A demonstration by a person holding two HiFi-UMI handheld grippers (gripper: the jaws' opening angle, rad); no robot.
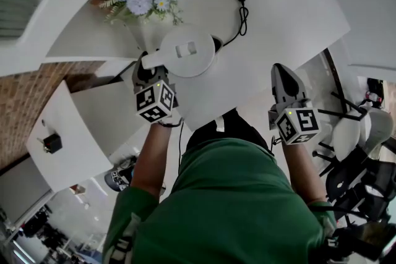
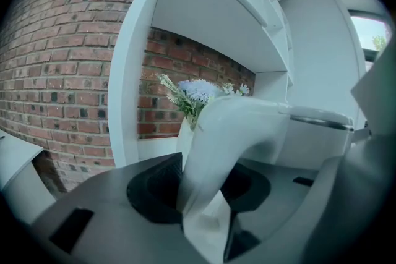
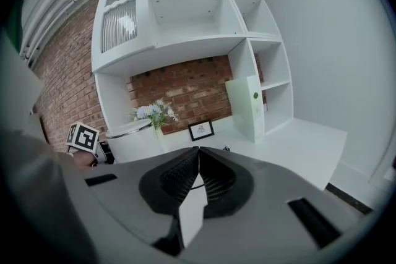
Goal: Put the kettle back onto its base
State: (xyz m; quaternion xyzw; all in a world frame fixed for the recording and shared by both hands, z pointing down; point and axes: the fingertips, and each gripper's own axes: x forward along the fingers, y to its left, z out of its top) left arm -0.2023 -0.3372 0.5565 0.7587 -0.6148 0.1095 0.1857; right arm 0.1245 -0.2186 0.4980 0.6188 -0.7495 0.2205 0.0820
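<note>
**Kettle held by its handle, base not in sight**

My left tool is clamped across the white handle, with the jaws standing wide around its thick arch. My right tool is closed on nothing and sits well apart, near the surface edge.

The kettle is beside the flowers. A black cord runs in under it, so I judge the base lies right below, though I cannot see it.

I expect a stiff, smooth plastic body that is slippery and bottom-heavy if it holds water. The handle is the one sound place to grip it, and I should keep it upright while it seats.
</note>
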